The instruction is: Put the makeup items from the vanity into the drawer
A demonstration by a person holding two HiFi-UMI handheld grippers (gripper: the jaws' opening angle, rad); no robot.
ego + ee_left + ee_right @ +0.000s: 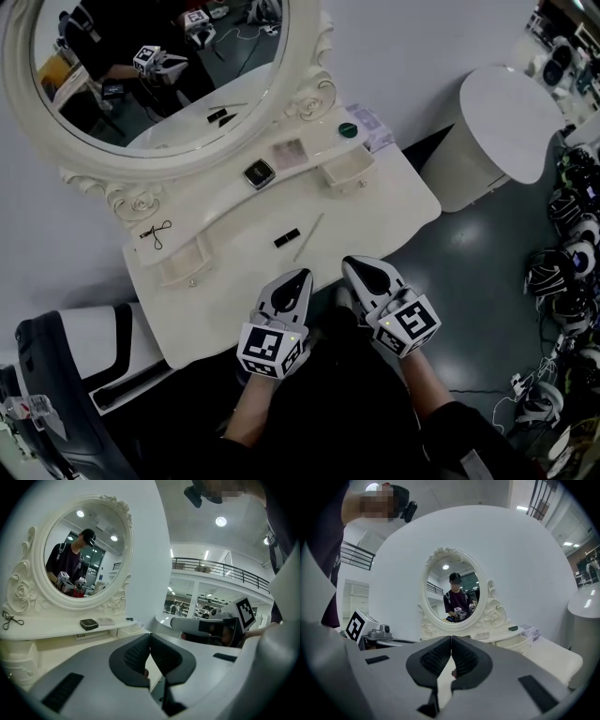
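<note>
On the white vanity (394,211), under the oval mirror (159,70), lie an eyelash curler (157,233), a black compact (259,173), a pink palette (289,153) and a green-capped item (348,130). A small black tube (287,238) and a thin stick (309,235) rest on the lower top. Two small drawers (186,264) (349,172) jut from the shelf. My left gripper (300,277) and right gripper (359,266) hover side by side at the vanity's front edge, both shut and empty. The left gripper view shows shut jaws (150,638) and the compact (88,624). In the right gripper view the jaws (451,640) meet.
A clear box (375,128) sits at the shelf's right end. A round white stand (497,131) is to the right of the vanity. Several headsets (562,267) lie on the floor at far right. A black and white seat (70,356) stands at lower left.
</note>
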